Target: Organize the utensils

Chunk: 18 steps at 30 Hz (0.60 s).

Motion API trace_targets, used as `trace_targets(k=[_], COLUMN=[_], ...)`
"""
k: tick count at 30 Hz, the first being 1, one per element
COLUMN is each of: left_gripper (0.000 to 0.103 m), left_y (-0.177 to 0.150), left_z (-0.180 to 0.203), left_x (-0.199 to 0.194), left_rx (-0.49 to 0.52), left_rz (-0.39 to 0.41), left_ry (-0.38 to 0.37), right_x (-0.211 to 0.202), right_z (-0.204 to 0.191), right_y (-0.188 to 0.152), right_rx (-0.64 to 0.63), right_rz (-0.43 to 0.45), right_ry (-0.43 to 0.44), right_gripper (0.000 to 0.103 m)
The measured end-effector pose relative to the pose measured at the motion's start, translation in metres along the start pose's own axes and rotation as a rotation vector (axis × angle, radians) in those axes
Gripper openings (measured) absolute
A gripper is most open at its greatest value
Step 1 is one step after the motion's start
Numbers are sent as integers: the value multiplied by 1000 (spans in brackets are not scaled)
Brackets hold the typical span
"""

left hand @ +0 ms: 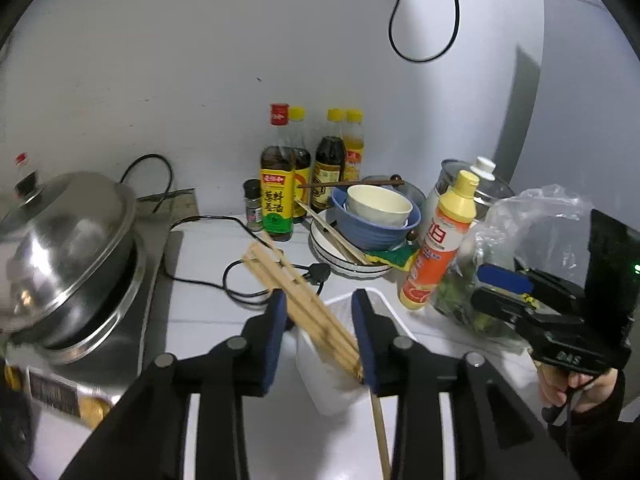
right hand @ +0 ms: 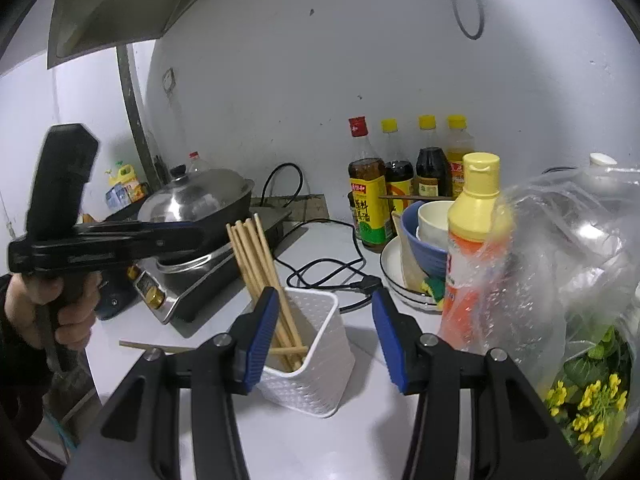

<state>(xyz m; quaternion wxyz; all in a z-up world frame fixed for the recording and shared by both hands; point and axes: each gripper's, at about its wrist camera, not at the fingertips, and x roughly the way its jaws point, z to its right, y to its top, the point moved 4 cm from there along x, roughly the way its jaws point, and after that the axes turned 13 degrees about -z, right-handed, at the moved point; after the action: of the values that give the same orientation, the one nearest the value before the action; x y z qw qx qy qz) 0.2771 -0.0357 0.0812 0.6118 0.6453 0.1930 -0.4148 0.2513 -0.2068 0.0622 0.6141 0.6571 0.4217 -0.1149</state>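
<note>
Chopsticks (right hand: 260, 272), slim wood, in perforated plastic holder (right hand: 316, 356).

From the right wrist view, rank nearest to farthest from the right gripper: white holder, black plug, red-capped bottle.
1. White holder: between the right gripper's fingers, slightly left.
2. Black plug: on the counter just behind the holder.
3. Red-capped bottle: back by the wall.

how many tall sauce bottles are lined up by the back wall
4, in a row against the wall behind the stacked bowls: red-capped bottle leftmost, then three yellow-capped ones. More may be hidden behind the dish soap.
</note>
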Motion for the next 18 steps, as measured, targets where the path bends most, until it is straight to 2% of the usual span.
trace_targets(k=[3, 7, 9, 13, 18], left_gripper=[45, 47, 48, 52, 55], left_y=[-23, -55, -74, -103, -137], left_z=[-3, -3, -3, -1, 1], left_x=[-23, -49, -62, -78, -84], left_rx=[-29, -36, -59, -71, -103], left_rz=[61, 140, 181, 220, 225], left_ry=[16, 65, 79, 113, 107], right_x=[-3, -7, -10, -17, -25], right_z=[-11, -25, -34, -48, -64], right_y=[-7, -18, -26, -40, -62], right_rx=[-12, -24, -36, -50, -62], right_rz=[-12, -25, -35, -41, -47], right_ry=[-12, -25, -36, -45, -54], right_gripper=[46, 46, 50, 52, 52])
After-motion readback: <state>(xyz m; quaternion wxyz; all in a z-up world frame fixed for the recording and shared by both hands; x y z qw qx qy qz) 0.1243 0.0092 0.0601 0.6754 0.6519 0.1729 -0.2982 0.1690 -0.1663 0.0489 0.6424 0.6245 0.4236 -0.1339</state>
